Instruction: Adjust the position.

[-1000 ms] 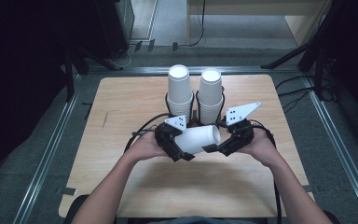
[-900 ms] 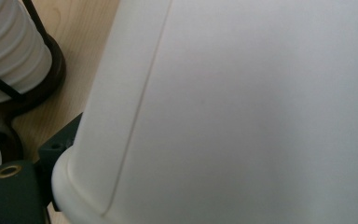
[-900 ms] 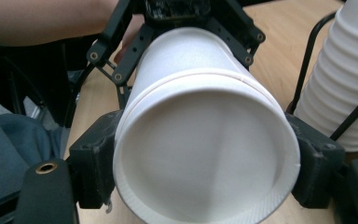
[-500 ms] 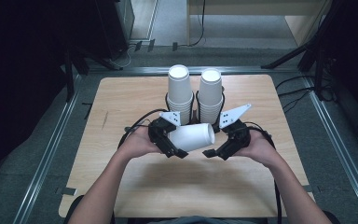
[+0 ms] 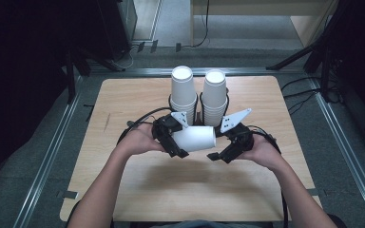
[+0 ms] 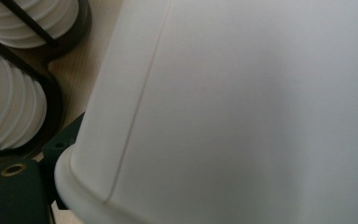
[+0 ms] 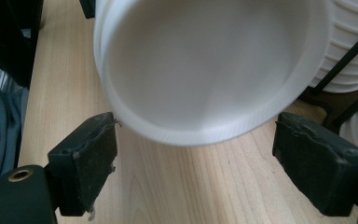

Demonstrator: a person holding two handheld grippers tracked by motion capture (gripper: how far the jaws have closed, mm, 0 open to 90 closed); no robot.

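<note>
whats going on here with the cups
A person at a table works a gripper in each hand. The left gripper holds a white paper cup on its side above the table, open end toward the right gripper. The right gripper's jaws are open, and in its own view the cup's rim sits between them, not yet clamped. Behind the hands, two stacks of cups stand upside down in a black wire holder.

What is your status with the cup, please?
Left gripper shut on cup, held sideways. Right gripper open at its mouth. Cup stacks close behind.
</note>
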